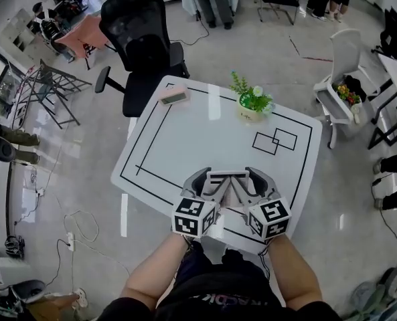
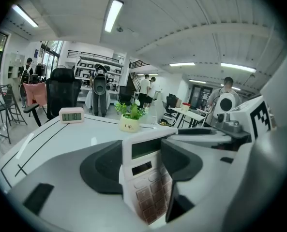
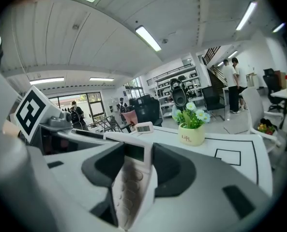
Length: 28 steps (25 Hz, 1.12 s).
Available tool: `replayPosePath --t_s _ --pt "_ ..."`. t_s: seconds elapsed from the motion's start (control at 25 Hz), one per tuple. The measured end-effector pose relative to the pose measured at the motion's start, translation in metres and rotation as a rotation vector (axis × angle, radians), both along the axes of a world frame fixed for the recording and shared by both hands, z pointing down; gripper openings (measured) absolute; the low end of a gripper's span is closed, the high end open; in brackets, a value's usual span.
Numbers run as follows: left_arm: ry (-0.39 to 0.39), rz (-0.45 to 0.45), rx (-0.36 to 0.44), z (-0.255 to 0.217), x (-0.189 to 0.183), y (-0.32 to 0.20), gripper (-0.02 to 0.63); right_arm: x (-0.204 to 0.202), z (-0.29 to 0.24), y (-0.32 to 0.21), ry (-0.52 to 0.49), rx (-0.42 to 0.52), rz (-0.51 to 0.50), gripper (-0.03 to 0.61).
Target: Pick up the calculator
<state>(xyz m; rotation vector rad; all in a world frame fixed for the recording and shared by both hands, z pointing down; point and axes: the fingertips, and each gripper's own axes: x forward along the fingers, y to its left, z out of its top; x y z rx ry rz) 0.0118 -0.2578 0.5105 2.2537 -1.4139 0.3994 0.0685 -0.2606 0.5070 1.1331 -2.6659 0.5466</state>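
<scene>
The white calculator hangs above the near edge of the white table, held between both grippers. My left gripper is shut on its left end and my right gripper on its right end. In the left gripper view the calculator stands tilted between the dark pads, display up and keys below, with the left gripper closed round it. In the right gripper view the calculator is seen edge-on inside the right gripper.
A small pink-white digital clock lies at the table's far left corner. A pot with a green plant stands at the far middle. A black office chair is behind the table, a white chair to its right. Black lines mark the tabletop.
</scene>
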Motion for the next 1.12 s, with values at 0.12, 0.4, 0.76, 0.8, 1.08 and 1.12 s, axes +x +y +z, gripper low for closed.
replayPosePath --t_s 0.12,0.4,0.76,0.8,1.08,1.12 --pt "-0.007 -0.003 0.032 -0.017 -0.006 0.014 0.242 -0.006 -0.016 0.014 -0.011 0.027 0.003 0.183" --pt "-0.017 0.033 0.085 -0.040 -0.035 0.046 0.242 -0.035 -0.039 0.049 -0.027 0.068 0.043 0.181" --pt "0.028 0.129 0.082 -0.038 -0.109 0.112 0.242 -0.109 -0.038 0.120 0.017 0.068 0.141 0.181" --pt "0.034 0.144 0.085 -0.040 -0.116 0.120 0.242 -0.116 -0.040 0.129 0.023 0.072 0.155 0.181" --pt "0.064 0.259 0.112 -0.056 -0.143 0.168 0.242 -0.144 -0.058 0.183 0.054 0.111 0.267 0.181" --pt "0.068 0.279 0.117 -0.059 -0.144 0.174 0.242 -0.145 -0.061 0.191 0.058 0.118 0.287 0.181"
